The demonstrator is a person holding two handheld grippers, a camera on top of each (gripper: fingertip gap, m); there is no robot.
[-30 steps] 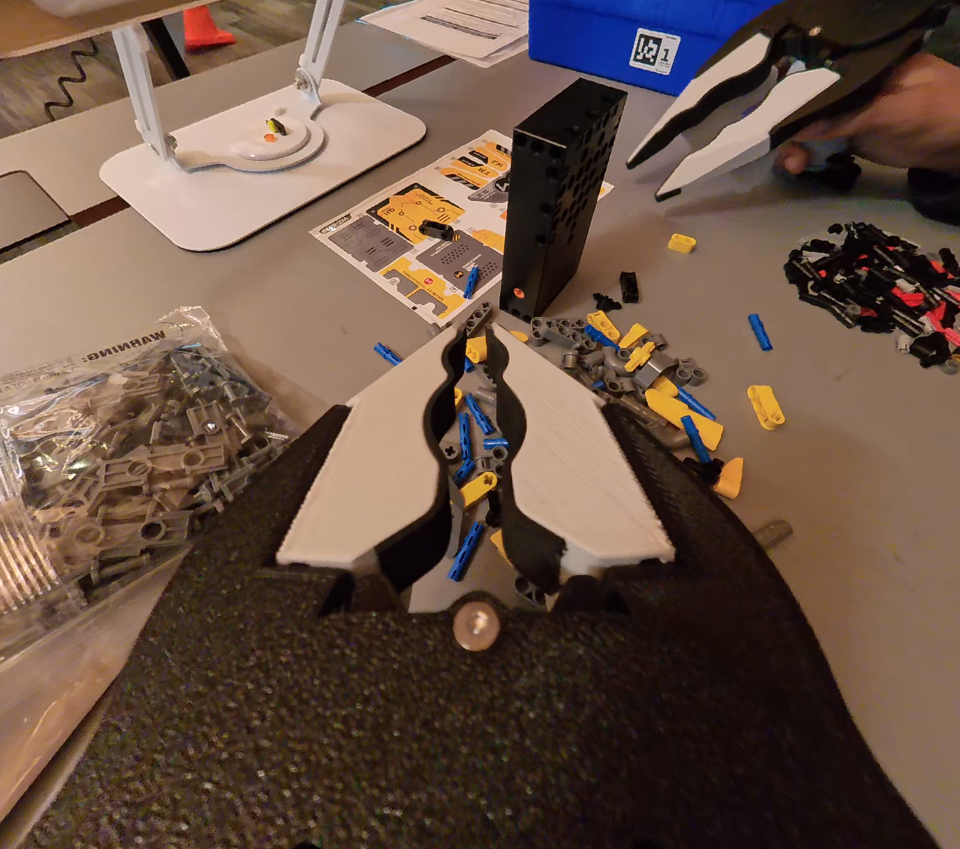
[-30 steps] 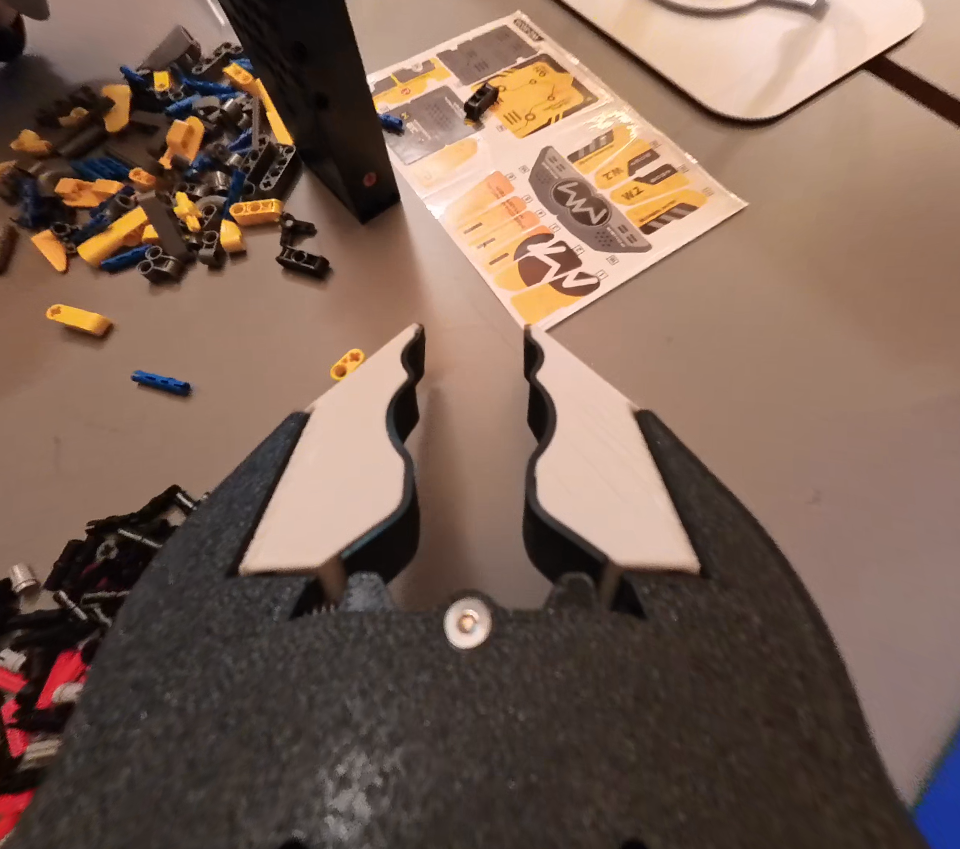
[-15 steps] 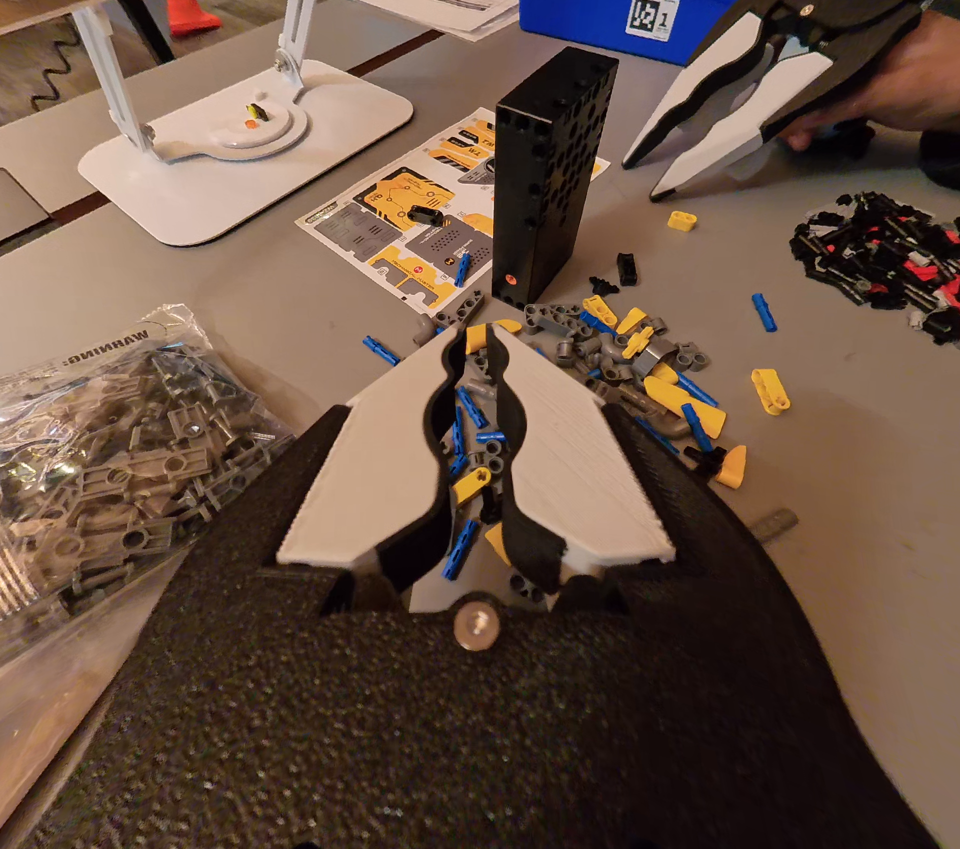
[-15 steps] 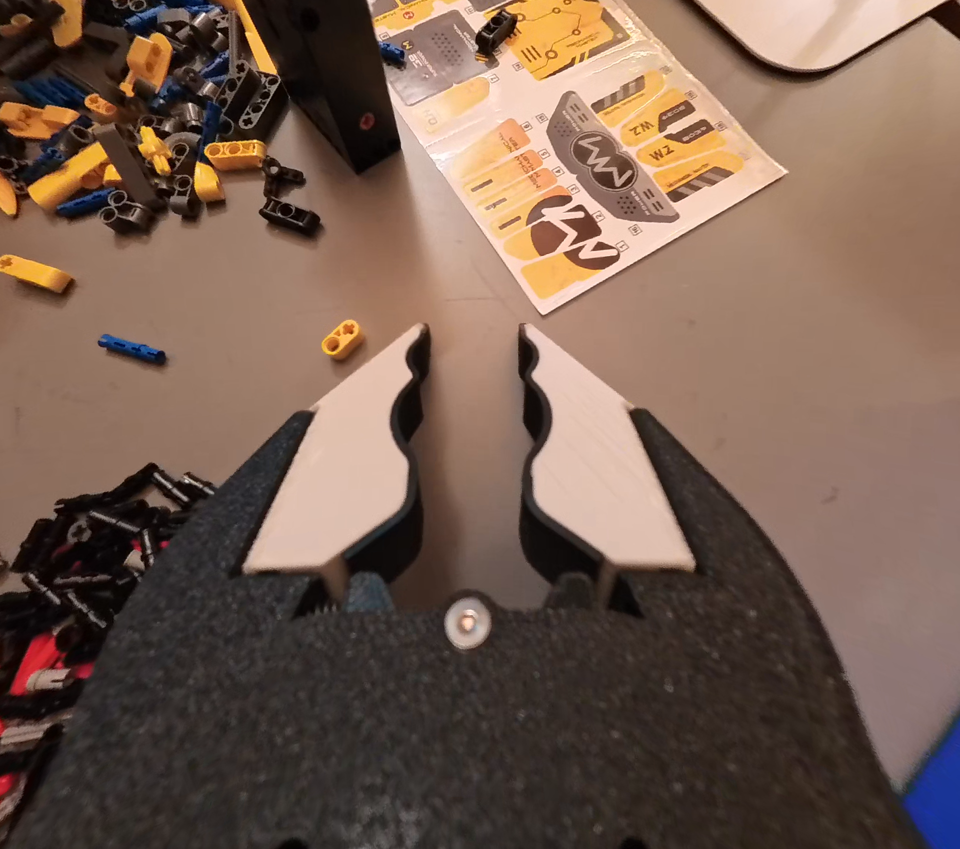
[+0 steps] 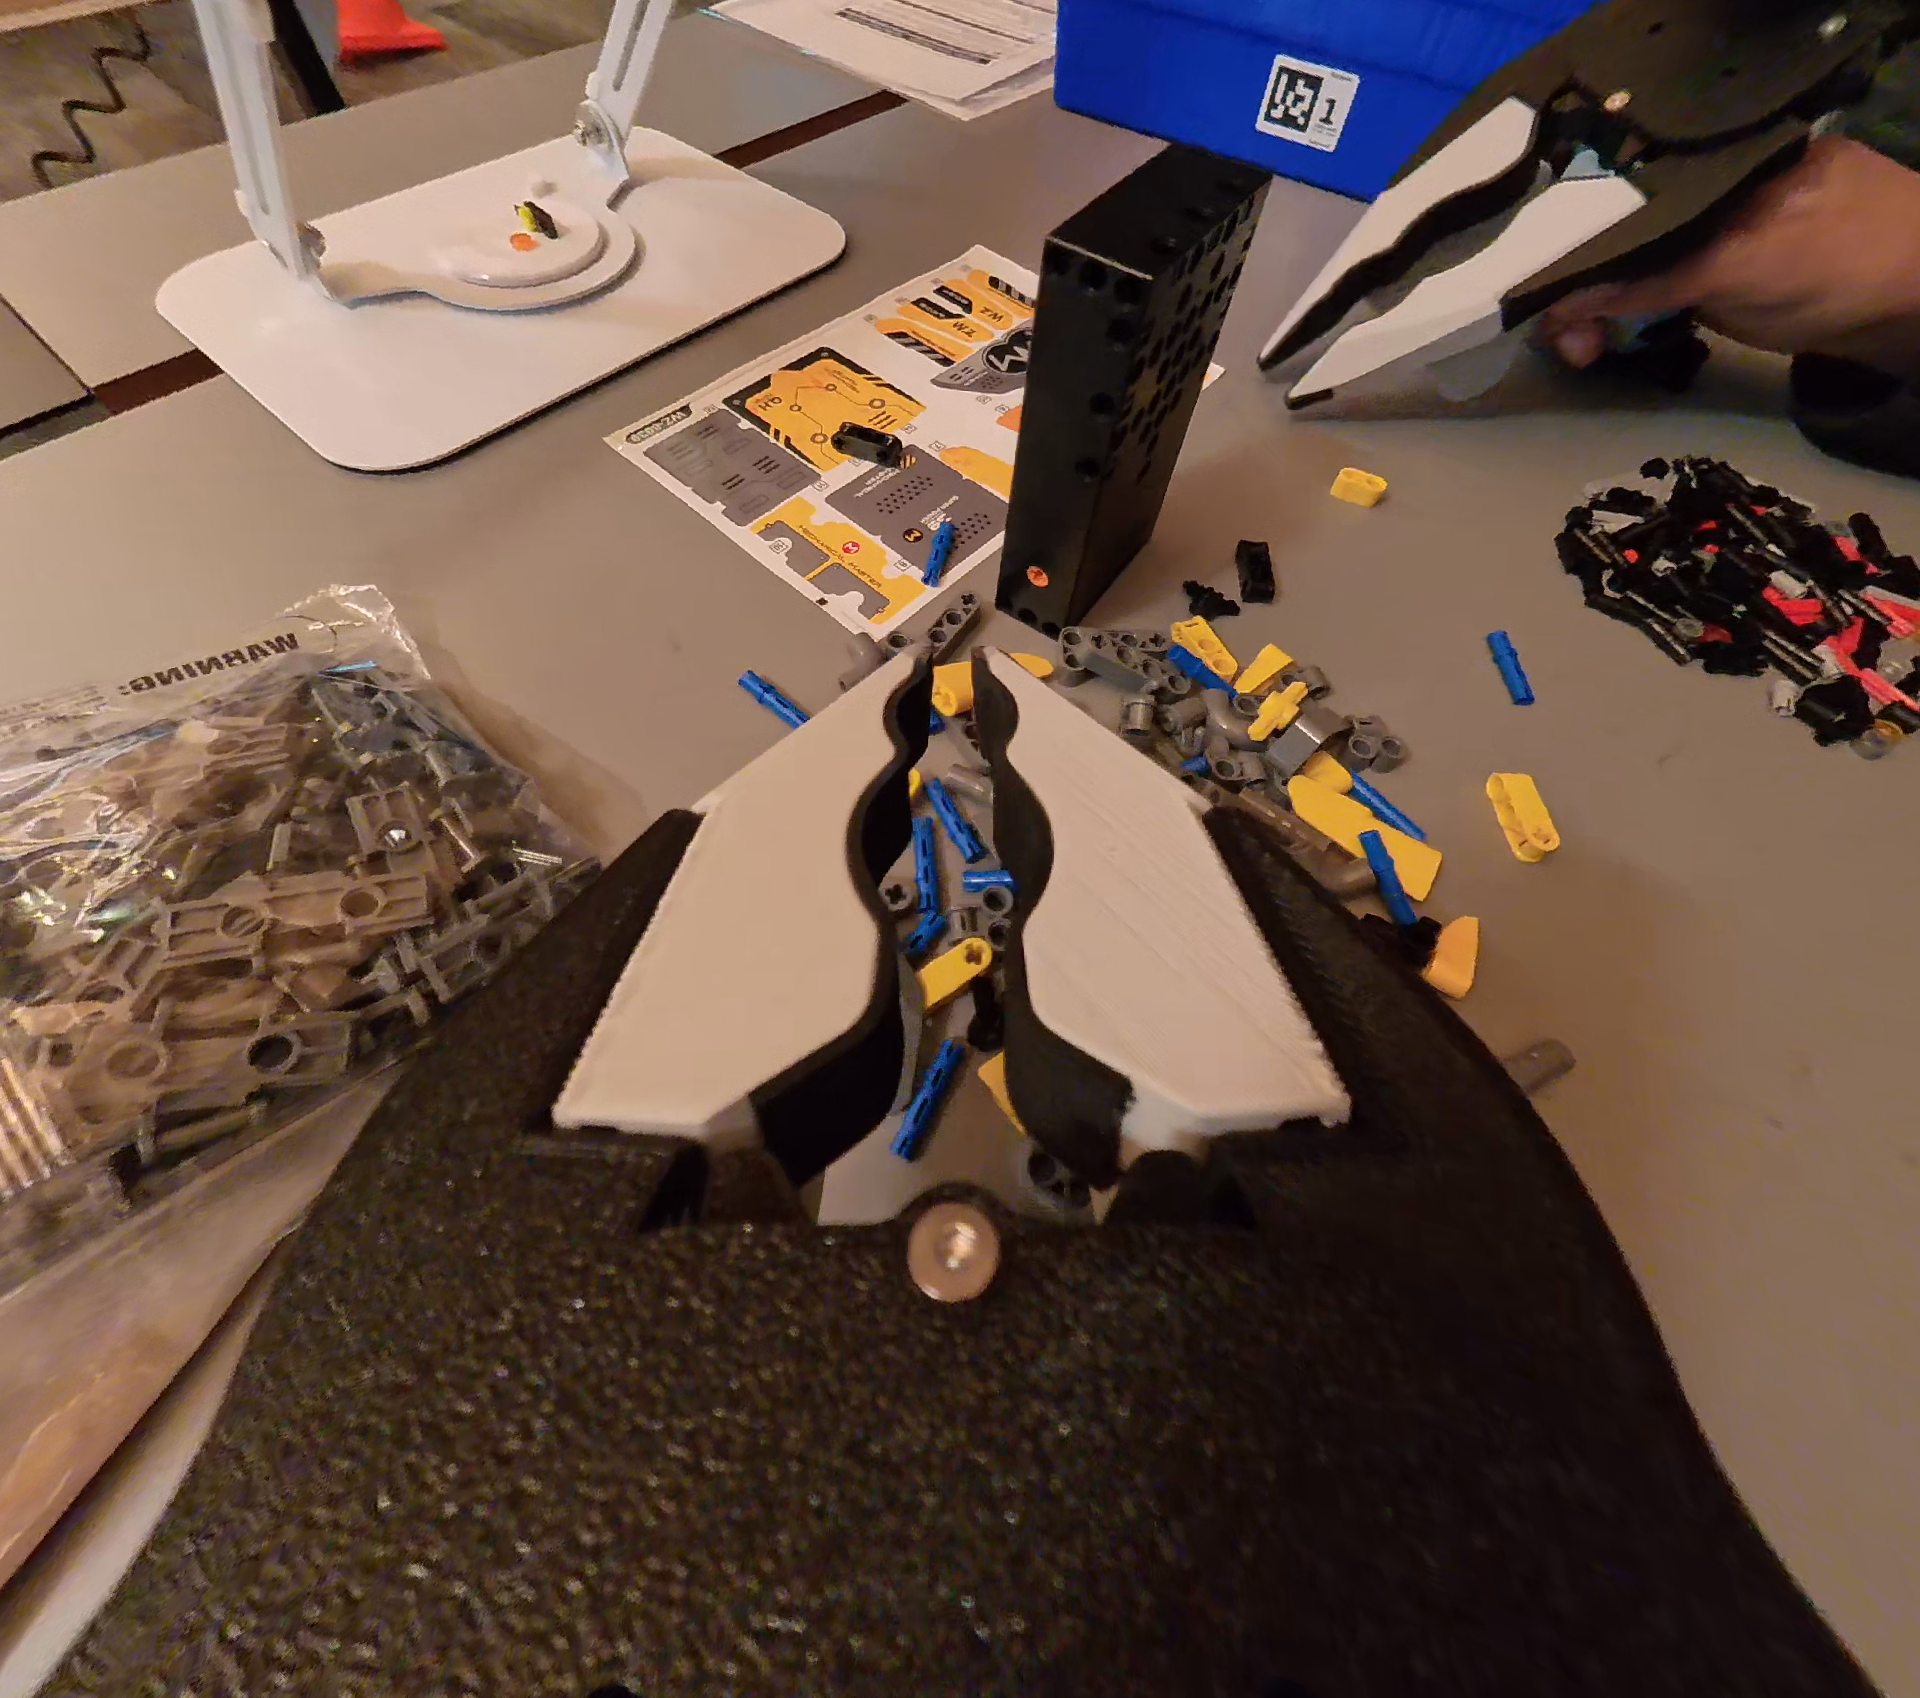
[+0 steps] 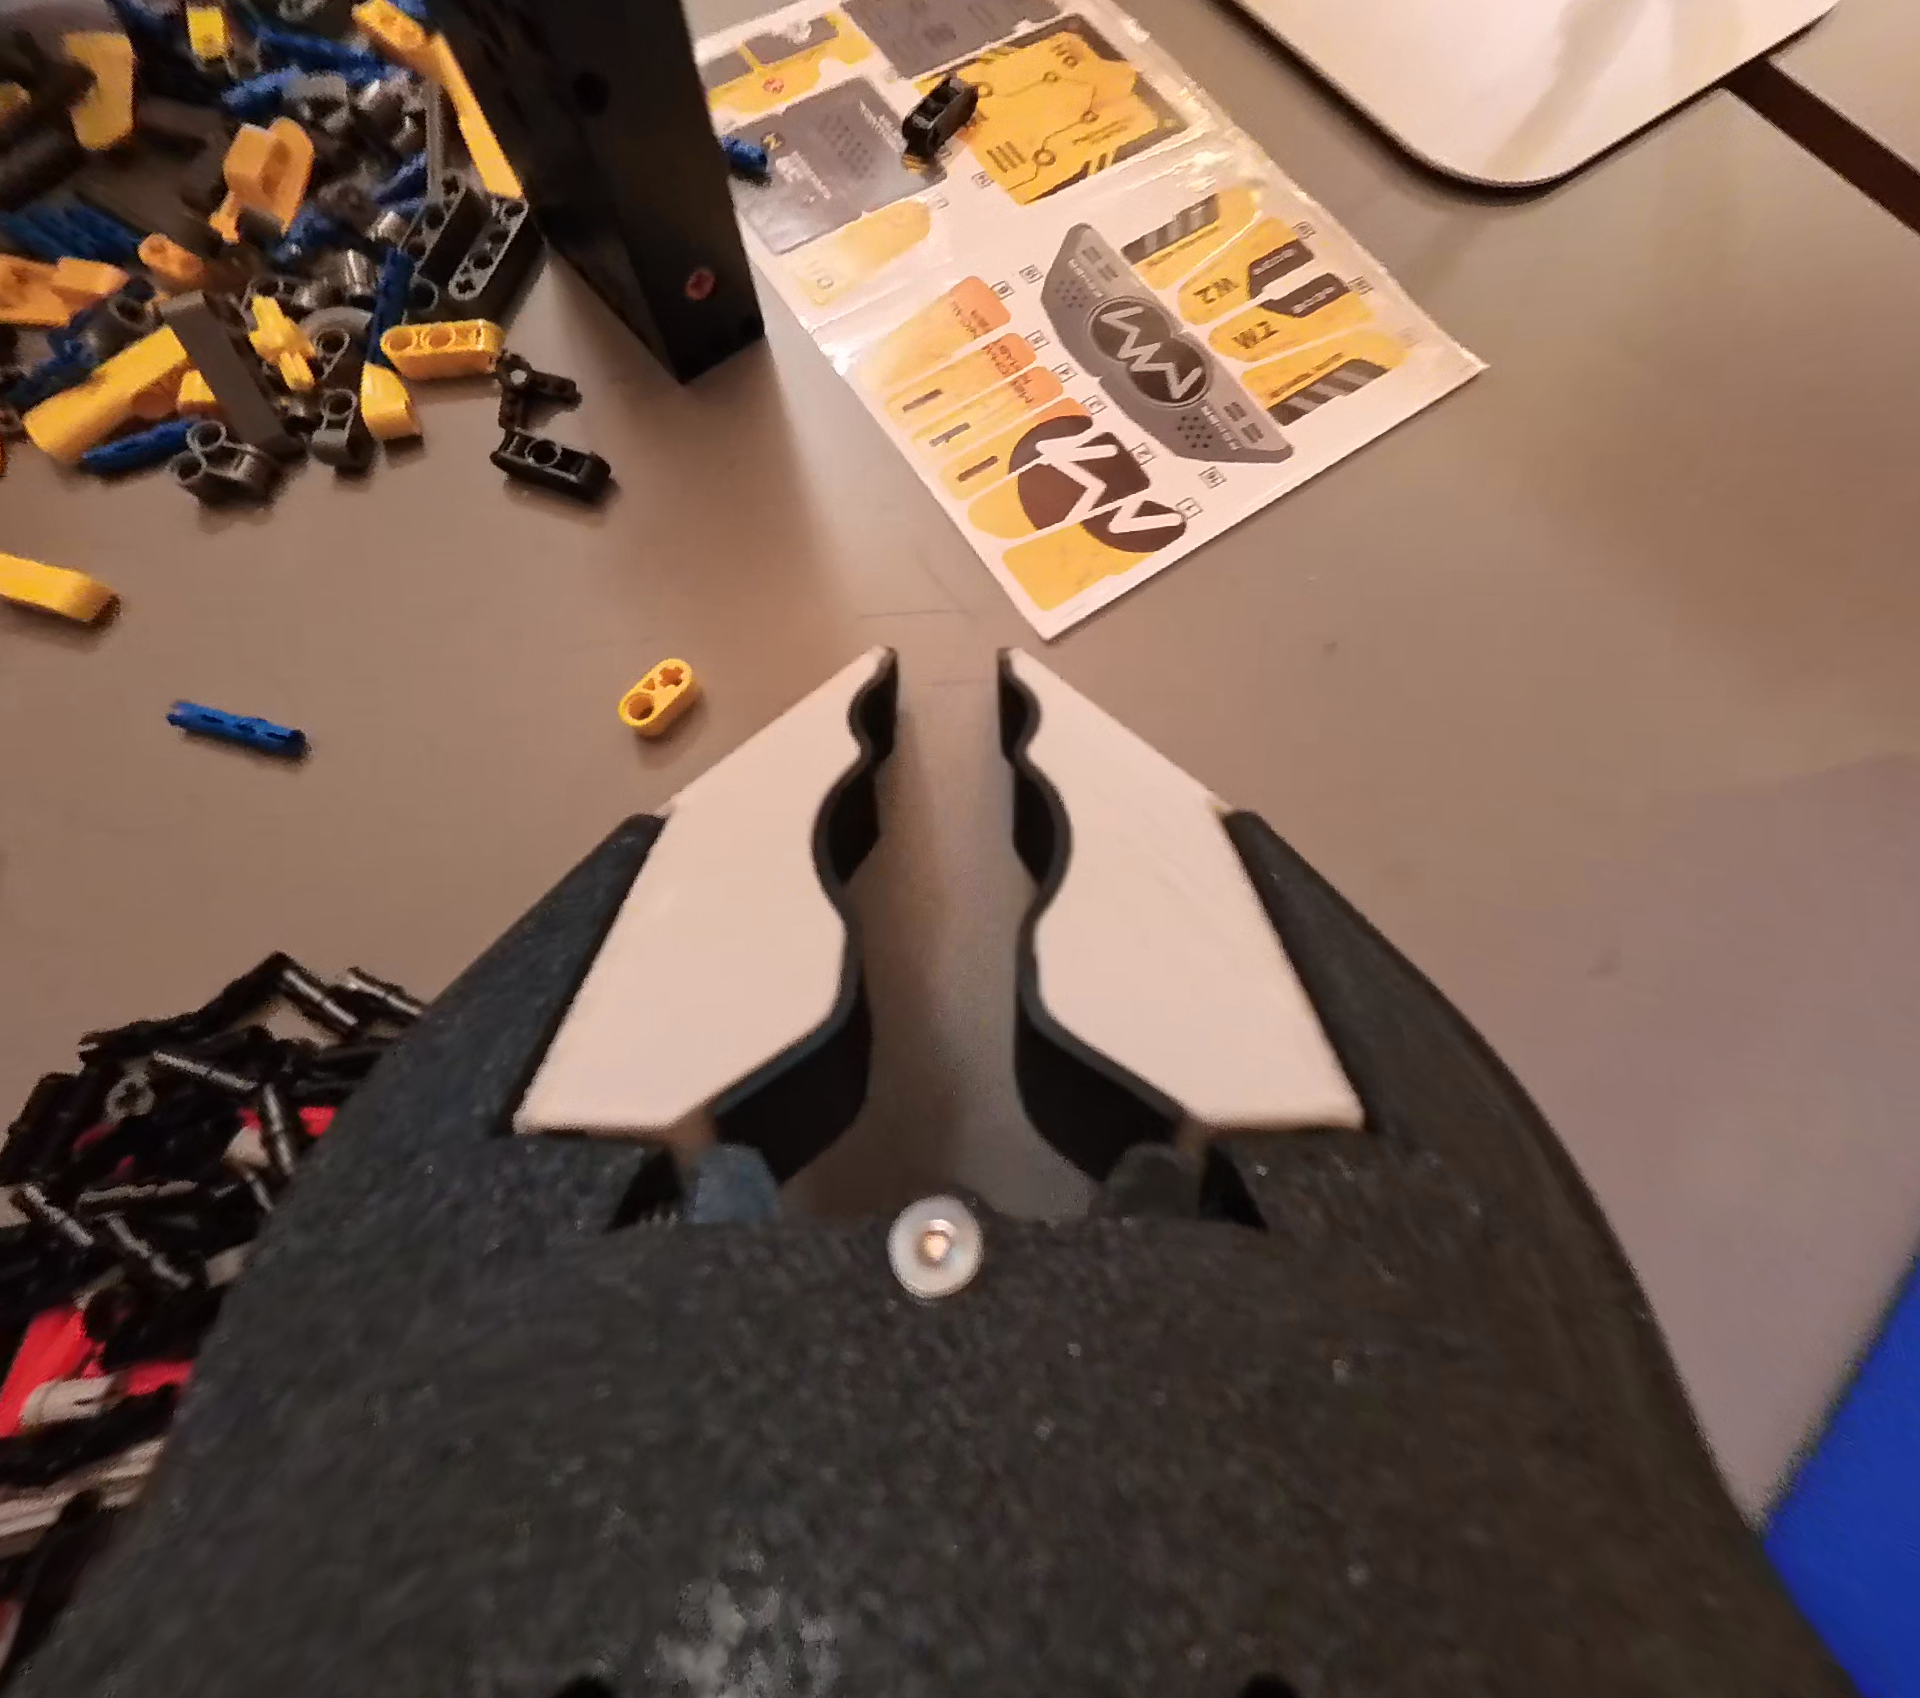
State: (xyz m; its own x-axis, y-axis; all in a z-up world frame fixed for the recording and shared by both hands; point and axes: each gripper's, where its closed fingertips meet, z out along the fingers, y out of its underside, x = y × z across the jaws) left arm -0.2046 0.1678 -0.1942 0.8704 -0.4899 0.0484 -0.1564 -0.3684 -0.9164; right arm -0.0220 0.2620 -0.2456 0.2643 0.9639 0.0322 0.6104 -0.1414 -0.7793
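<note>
- My left gripper point(image 5: 948, 669) is hovering with its jaws a narrow gap apart, gripping nothing, tips just over the near edge of a scatter of yellow, blue and grey building pieces point(image 5: 1236, 744).
- Just beyond those tips, a tall black perforated block point(image 5: 1117, 412) is standing upright on the grey table point(image 5: 540, 568).
- Off to the left of my left fingers, a clear bag of grey parts point(image 5: 239, 890) is lying flat.
- My right gripper point(image 6: 945, 661) is sitting partly open and empty over bare table.
- Just left of its tips, a small yellow two-hole piece point(image 6: 659, 693) is lying apart from them; a blue pin point(image 6: 237, 729) is lying farther left.
- Ahead and slightly right, a sticker sheet point(image 6: 1091, 277) is lying flat, touching nothing of mine.
- Beside my right gripper's left flank, a heap of black and red pins point(image 6: 145, 1160) is piling up.
</note>
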